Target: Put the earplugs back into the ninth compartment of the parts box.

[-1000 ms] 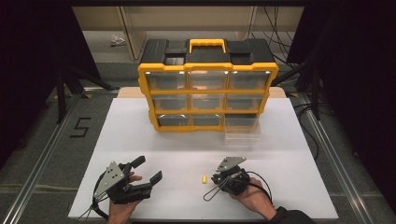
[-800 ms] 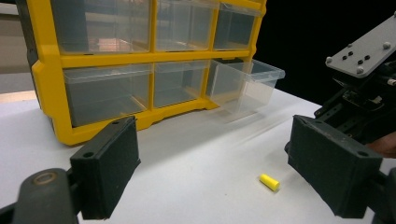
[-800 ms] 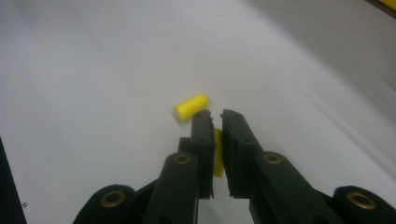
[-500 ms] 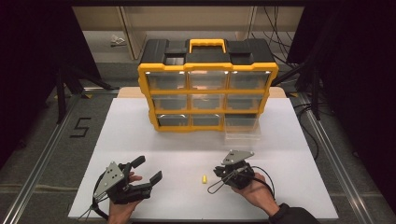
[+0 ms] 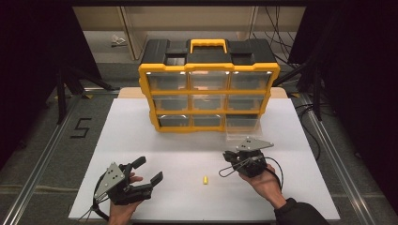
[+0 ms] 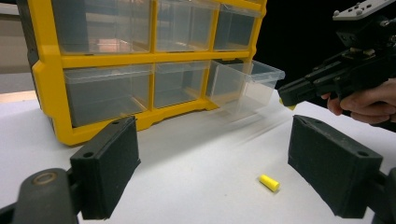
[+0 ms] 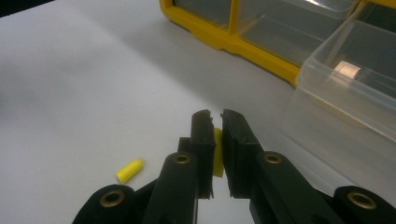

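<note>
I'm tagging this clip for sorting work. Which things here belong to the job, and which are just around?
Job: yellow plug clamped in right gripper; second yellow plug; pulled-out clear drawer; yellow organizer.
Around: left gripper, open; white table; floor number marking.

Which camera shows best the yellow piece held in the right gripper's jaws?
The right gripper view: the held yellow piece sits pinched between the jaws, close up. The left gripper view shows a yellow sliver at the jaw tips; in the high view I cannot make it out.
</note>
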Demonstrator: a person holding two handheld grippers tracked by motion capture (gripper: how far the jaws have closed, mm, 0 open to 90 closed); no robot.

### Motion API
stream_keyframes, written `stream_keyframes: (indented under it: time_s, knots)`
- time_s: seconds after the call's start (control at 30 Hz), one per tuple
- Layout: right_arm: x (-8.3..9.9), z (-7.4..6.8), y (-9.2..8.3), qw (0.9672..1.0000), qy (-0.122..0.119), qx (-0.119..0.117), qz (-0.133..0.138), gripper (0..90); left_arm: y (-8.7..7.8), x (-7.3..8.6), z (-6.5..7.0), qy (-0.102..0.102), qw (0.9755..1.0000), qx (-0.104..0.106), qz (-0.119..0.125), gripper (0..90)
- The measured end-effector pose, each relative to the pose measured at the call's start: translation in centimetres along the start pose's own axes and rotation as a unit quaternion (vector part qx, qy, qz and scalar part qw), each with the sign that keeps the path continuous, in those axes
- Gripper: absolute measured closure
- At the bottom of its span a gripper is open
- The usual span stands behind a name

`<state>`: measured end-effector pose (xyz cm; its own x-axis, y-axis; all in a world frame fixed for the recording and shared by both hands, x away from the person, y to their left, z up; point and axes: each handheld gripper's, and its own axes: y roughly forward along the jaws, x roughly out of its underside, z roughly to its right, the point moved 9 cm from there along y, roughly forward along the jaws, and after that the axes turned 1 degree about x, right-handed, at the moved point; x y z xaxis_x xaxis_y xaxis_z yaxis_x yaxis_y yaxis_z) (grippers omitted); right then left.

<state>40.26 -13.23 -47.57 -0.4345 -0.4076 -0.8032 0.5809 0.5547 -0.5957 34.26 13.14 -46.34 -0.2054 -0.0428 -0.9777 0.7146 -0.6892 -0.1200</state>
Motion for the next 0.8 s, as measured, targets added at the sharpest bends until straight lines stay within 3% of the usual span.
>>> stream_keyframes:
  time_s: [0.8]
  knots:
    - [-2.6, 3.4, -1.3, 0.9983, 0.02, 0.033, 0.043, 83.3, 0.0, 0.0, 0.0, -0.001, 1.0, -0.001, 0.0, 15.8]
